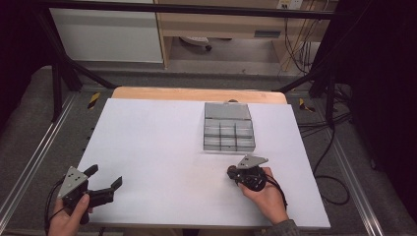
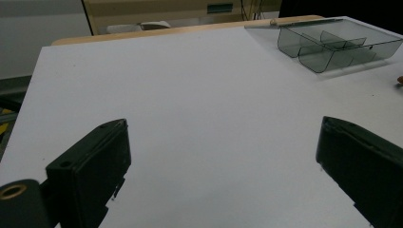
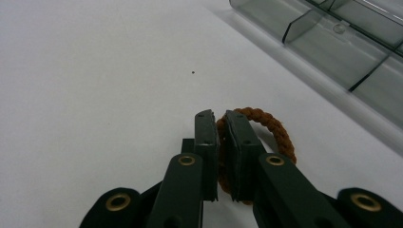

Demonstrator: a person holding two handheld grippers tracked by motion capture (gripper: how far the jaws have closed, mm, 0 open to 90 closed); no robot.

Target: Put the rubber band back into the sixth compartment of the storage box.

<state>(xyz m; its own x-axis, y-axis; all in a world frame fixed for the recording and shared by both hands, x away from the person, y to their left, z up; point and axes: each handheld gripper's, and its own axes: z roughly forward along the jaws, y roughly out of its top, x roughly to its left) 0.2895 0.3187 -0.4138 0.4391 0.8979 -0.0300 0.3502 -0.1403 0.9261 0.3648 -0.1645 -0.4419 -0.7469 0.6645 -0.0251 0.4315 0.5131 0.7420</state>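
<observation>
A brown braided hair tie lies on the white board, close to the front of a clear smoky compartment box. My right gripper is shut on the near side of the hair tie's loop, with the cord pinched between its two black pads. In the high view the right gripper sits just below the compartment box, tips pointing left. My left gripper rests at the board's front left corner. Its jaws stand wide apart, and the left gripper has only bare board between them.
The compartment box has several empty cells and its lid folded open at the back. A wooden table edge shows behind the board. Black cables trail on the floor at the right. Metal frame rails run along both sides.
</observation>
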